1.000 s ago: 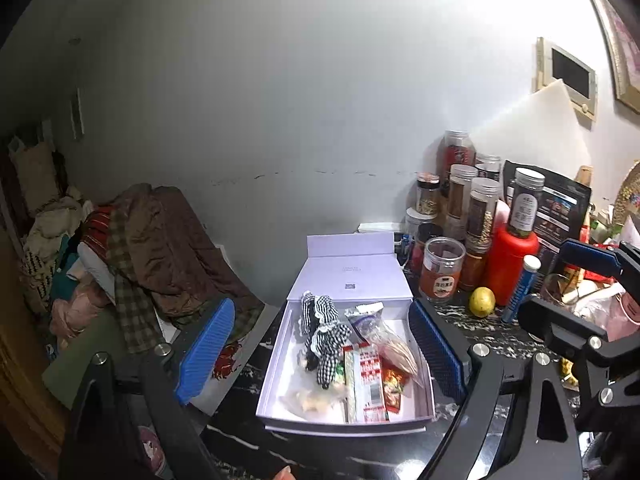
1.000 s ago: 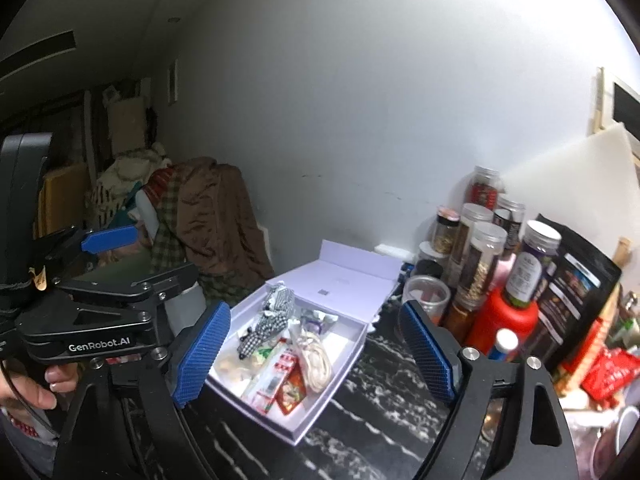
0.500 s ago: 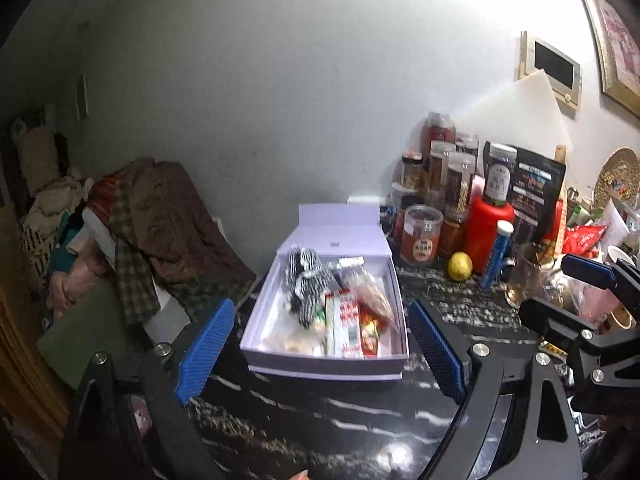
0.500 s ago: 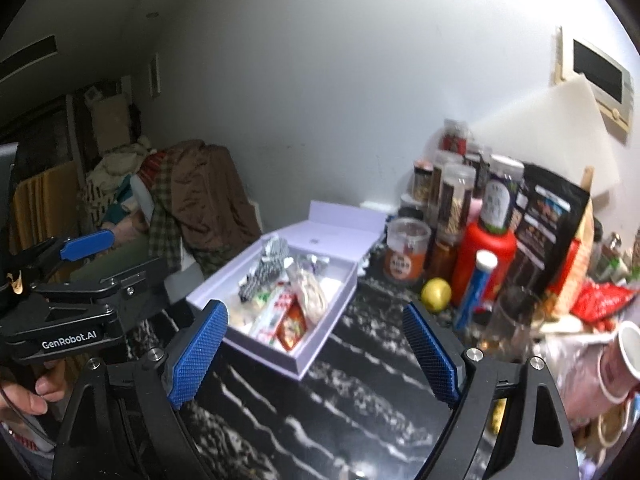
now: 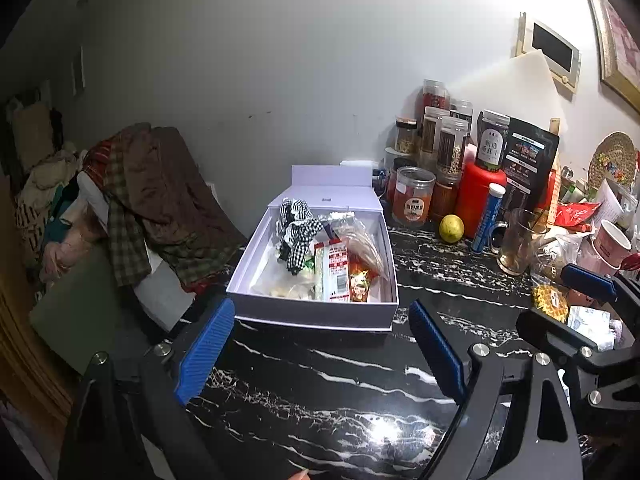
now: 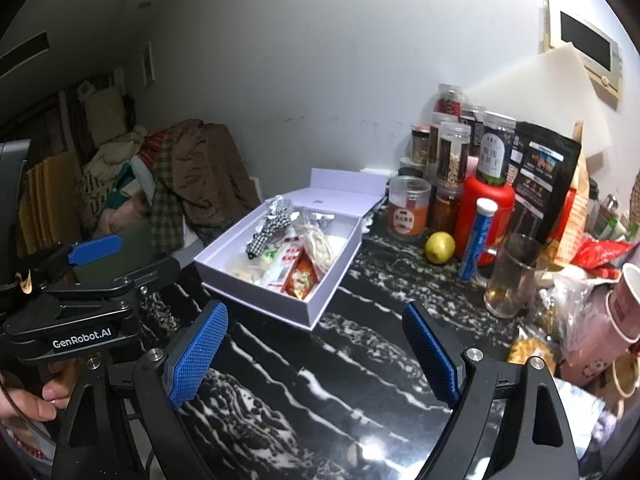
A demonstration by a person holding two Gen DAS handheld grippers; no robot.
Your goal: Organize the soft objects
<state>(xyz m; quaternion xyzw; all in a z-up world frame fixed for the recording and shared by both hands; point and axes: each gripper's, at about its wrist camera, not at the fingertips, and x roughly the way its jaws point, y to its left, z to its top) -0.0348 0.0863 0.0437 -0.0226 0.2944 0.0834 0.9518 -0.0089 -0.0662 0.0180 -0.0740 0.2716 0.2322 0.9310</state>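
An open white box (image 5: 312, 314) stands on the black marble counter (image 5: 340, 392). It holds a black-and-white checked cloth (image 5: 298, 230), snack packets (image 5: 334, 276) and a clear bag (image 5: 360, 240). The box also shows in the right wrist view (image 6: 224, 250), with the checked cloth (image 6: 270, 226) inside. My left gripper (image 5: 320, 350) is open and empty, held back from the box's near wall. My right gripper (image 6: 316, 354) is open and empty, right of the left one and farther from the box.
Jars (image 5: 412, 196), a red bottle (image 5: 478, 196), a blue tube (image 5: 488, 218), a lemon (image 5: 451, 229), a glass (image 5: 516, 242) and cups crowd the counter's back right. A pile of clothes (image 5: 152, 196) lies left of the counter edge.
Both grippers have pulled back and up from the box, which now looks smaller and farther away. More bare counter shows in front. Both stay open.
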